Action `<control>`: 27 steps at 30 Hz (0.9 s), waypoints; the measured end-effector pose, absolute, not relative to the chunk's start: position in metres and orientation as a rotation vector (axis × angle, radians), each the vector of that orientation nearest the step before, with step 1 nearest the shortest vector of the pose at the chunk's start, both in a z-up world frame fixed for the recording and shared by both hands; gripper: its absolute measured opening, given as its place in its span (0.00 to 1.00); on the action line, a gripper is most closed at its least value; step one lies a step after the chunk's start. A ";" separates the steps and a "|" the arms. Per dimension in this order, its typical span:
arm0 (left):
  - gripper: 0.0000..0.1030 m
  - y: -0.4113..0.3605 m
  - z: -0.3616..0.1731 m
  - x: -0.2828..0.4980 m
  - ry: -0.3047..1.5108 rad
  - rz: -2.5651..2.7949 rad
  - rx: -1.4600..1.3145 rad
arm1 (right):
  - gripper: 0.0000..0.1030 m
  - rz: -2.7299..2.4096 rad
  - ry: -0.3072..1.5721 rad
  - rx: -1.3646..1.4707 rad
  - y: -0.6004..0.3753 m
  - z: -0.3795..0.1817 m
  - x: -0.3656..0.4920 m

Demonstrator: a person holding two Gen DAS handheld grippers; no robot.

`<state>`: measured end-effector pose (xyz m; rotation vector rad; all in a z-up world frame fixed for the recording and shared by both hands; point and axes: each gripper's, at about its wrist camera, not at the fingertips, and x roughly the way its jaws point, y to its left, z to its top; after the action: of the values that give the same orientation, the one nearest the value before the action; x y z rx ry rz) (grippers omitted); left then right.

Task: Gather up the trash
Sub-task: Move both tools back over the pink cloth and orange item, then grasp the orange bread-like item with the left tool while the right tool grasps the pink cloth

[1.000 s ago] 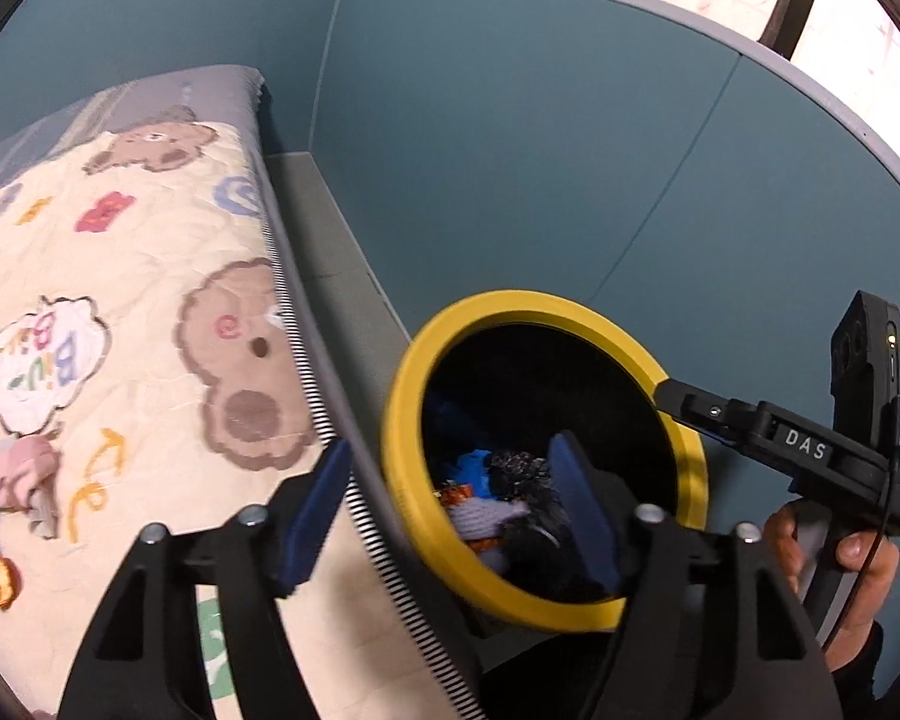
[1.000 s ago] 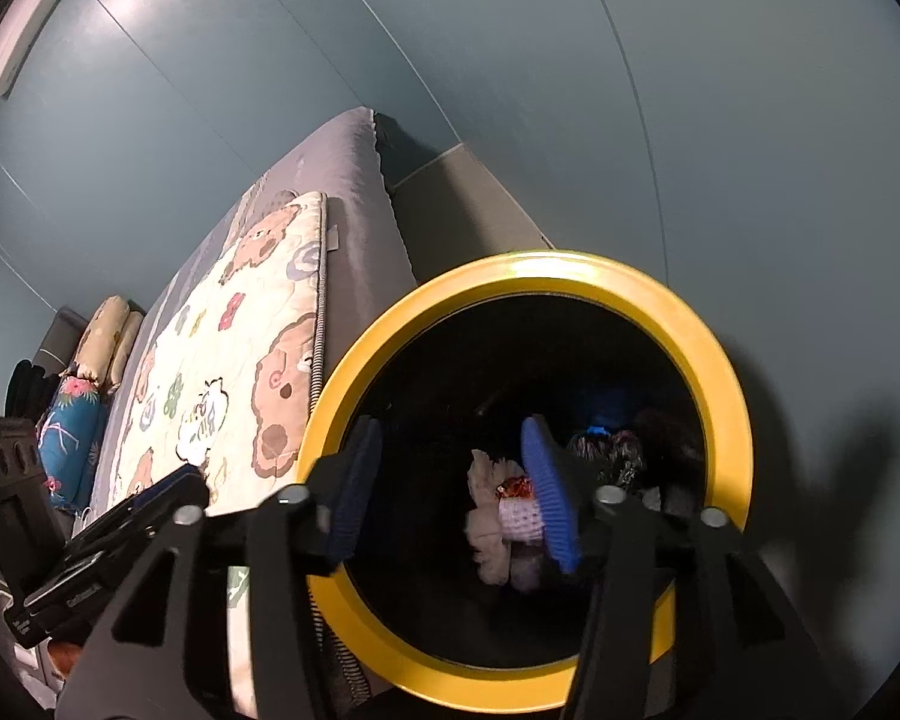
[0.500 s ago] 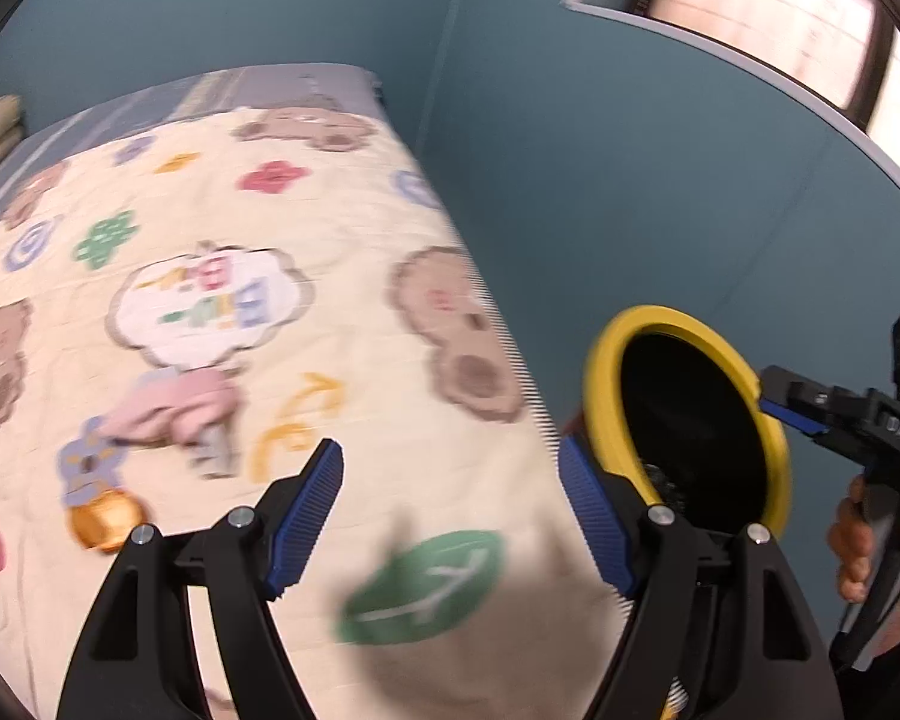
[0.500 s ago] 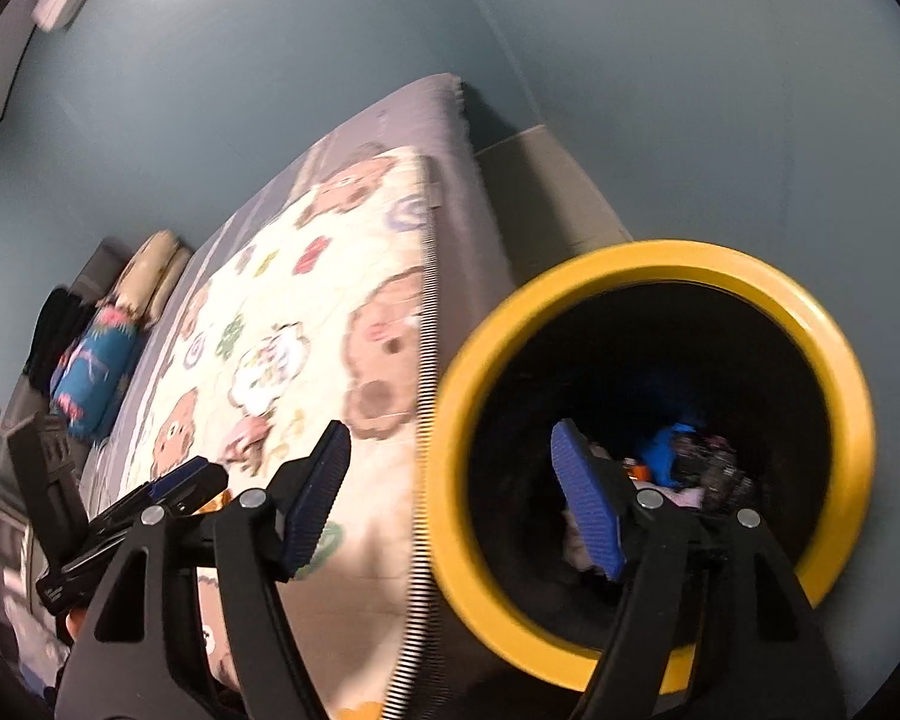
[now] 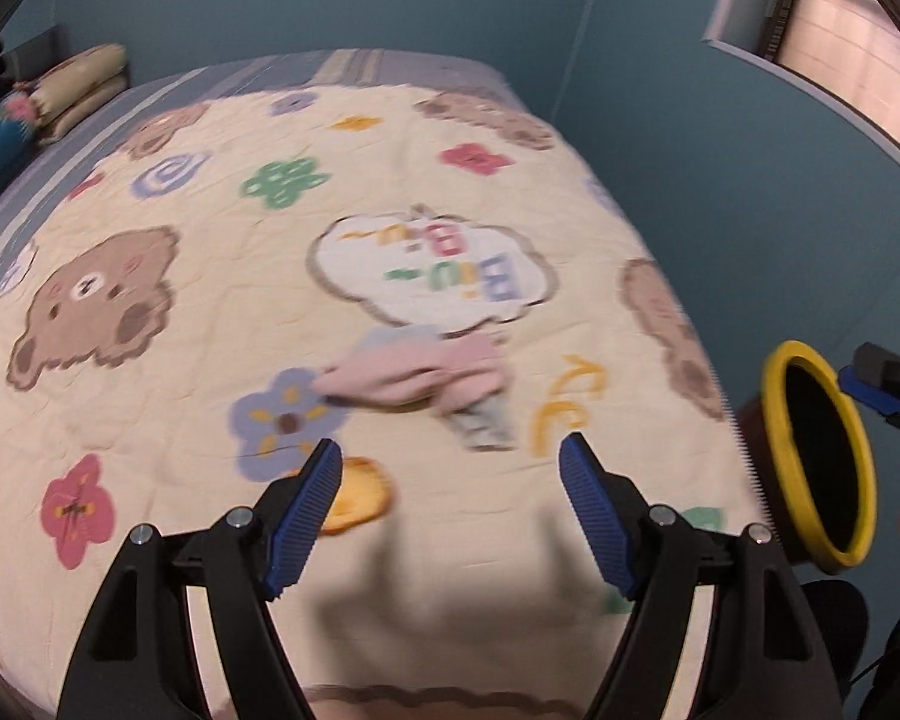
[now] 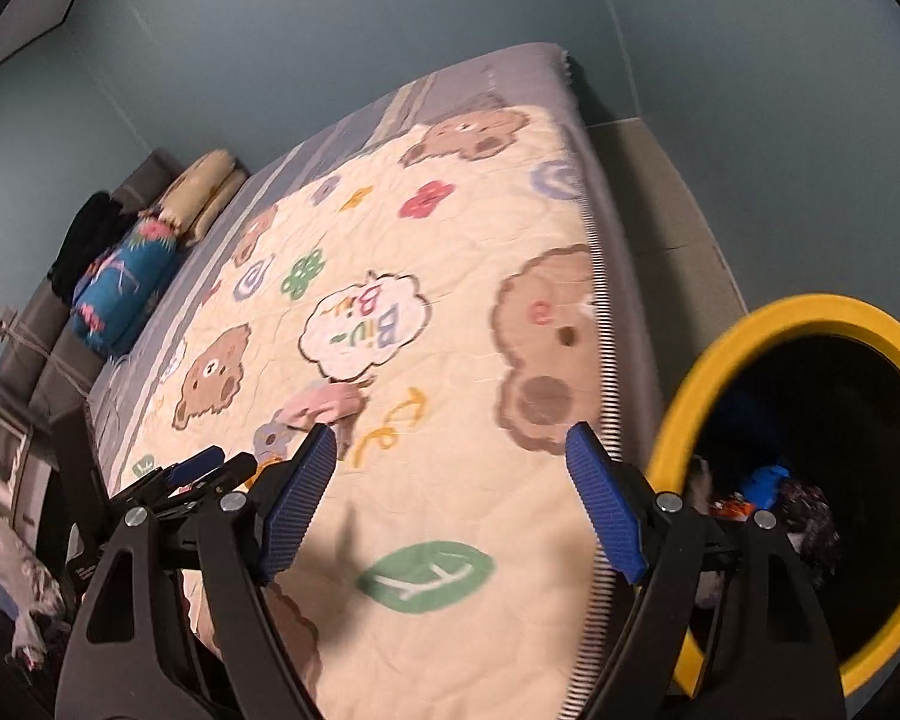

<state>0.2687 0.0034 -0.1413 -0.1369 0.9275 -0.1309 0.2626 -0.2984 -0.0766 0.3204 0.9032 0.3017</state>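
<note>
left gripper [image 5: 450,468]: tilted down over quilt [image 5: 210,324], jaws spread, empty | right gripper [image 6: 450,462]: jaws just widened, empty | pink crumpled trash [image 5: 414,375]: frame centre, on quilt | yellow-rimmed bin [image 6: 720,372]: lower right, beside bed

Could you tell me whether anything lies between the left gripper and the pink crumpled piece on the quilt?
Nothing visible does. The left gripper is open and empty, and only bare quilt separates it from the pink crumpled piece. An orange item lies lower left of that line, by the left finger.
</note>
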 end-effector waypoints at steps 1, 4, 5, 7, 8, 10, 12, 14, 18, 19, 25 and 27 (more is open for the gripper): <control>0.69 0.009 -0.145 0.270 0.932 -0.121 -0.140 | 0.73 0.312 0.913 0.313 -0.293 -0.079 0.268; 0.69 0.026 -0.154 0.272 0.944 -0.091 -0.150 | 0.73 0.336 0.937 0.276 -0.267 -0.084 0.281; 0.69 0.033 -0.159 0.274 0.951 -0.079 -0.155 | 0.73 0.343 0.944 0.267 -0.260 -0.086 0.286; 0.69 0.042 -0.165 0.275 0.963 -0.066 -0.169 | 0.73 0.365 0.965 0.255 -0.243 -0.093 0.296; 0.69 0.044 -0.168 0.276 0.968 -0.063 -0.172 | 0.73 0.373 0.974 0.250 -0.235 -0.097 0.301; 0.69 0.050 -0.175 0.278 0.981 -0.051 -0.173 | 0.73 0.388 0.990 0.234 -0.221 -0.106 0.309; 0.69 0.056 -0.182 0.282 0.997 -0.044 -0.178 | 0.73 0.402 1.010 0.226 -0.209 -0.114 0.315; 0.69 0.061 -0.188 0.286 1.007 -0.035 -0.182 | 0.73 0.412 1.031 0.219 -0.197 -0.123 0.324; 0.69 0.071 -0.200 0.293 1.031 -0.030 -0.223 | 0.73 0.432 1.076 0.236 -0.177 -0.139 0.341; 0.69 0.071 -0.203 0.294 1.036 -0.028 -0.225 | 0.73 0.440 1.086 0.237 -0.171 -0.144 0.346; 0.69 0.074 -0.214 0.300 1.052 -0.025 -0.242 | 0.70 0.446 1.135 0.219 -0.138 -0.169 0.372; 0.68 0.075 -0.217 0.302 1.047 -0.023 -0.248 | 0.69 0.445 1.148 0.217 -0.130 -0.176 0.379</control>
<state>0.3018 0.0748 -0.2166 -0.2482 1.0474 -0.0226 0.3795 -0.1302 -0.1756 0.2174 1.1482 0.4447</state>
